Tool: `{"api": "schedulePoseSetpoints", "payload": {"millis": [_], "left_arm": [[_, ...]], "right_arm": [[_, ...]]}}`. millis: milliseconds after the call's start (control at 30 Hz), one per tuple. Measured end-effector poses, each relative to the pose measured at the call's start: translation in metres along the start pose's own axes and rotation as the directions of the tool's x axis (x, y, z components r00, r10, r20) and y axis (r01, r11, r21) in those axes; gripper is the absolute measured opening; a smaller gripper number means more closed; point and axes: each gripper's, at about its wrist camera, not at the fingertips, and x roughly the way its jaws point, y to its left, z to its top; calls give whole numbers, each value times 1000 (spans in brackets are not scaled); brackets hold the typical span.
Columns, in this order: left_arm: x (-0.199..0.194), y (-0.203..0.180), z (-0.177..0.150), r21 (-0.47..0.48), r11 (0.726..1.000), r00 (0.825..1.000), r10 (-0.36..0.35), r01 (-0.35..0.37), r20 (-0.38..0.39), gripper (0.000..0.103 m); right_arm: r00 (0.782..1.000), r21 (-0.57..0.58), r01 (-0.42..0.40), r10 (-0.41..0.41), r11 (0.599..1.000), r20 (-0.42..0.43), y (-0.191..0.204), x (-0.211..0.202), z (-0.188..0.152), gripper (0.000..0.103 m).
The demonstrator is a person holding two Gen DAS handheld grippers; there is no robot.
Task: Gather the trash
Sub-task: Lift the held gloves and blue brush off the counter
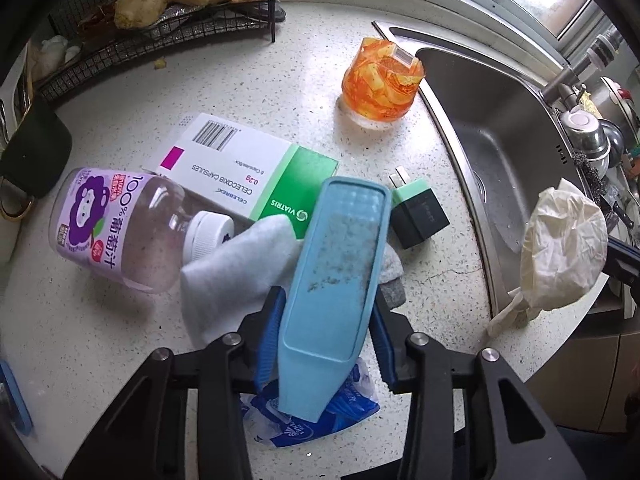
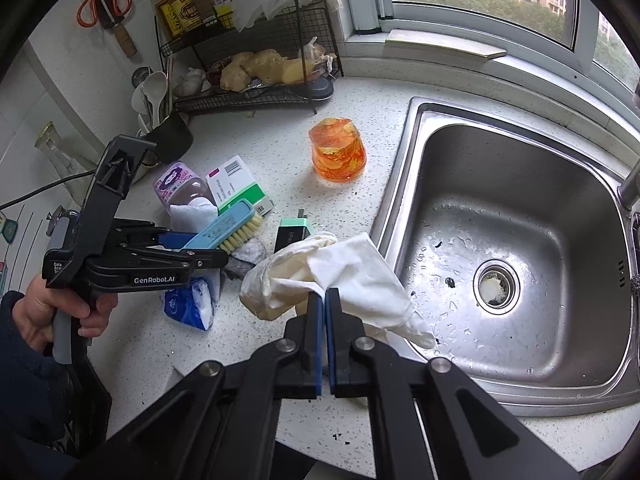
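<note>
My left gripper (image 1: 326, 304) is shut on a light blue scrub brush (image 1: 336, 276), held above the counter with its back up; it also shows in the right wrist view (image 2: 224, 228). My right gripper (image 2: 323, 296) is shut on a crumpled cream glove and white tissue (image 2: 320, 276), held at the sink's edge; the bundle also shows in the left wrist view (image 1: 560, 256). On the counter lie a grape juice bottle (image 1: 120, 228), a medicine box (image 1: 240, 172), a white sock (image 1: 236, 272) and a blue wrapper (image 1: 320, 416).
A green-black charger plug (image 1: 416, 208) lies by the brush. An orange glass (image 1: 382, 84) stands near the steel sink (image 2: 520, 240). A black wire rack (image 2: 260, 72) with ginger stands at the back. A dark mug (image 1: 36, 152) is at the left.
</note>
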Motion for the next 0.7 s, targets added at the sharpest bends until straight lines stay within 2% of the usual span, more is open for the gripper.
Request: {"api": "schedulePoseSetpoints", "payload": {"millis": [300,533,700], "left_arm": [[-33,-8,-15,20,1000,998,2,-3,57,36],[-71,-2,-25,3,1000,993,-24,24,117,35],[-94,-12,-35,43,999,990,-7,1,142,35]], "right_arm": [[1000,-17,-9,9,1000,0,7,-1,6,2],[1000,-73,-21,22,997,17,22,-6,13,2],[999,-143,-27,29,989,14,31,-9,17,2]]}}
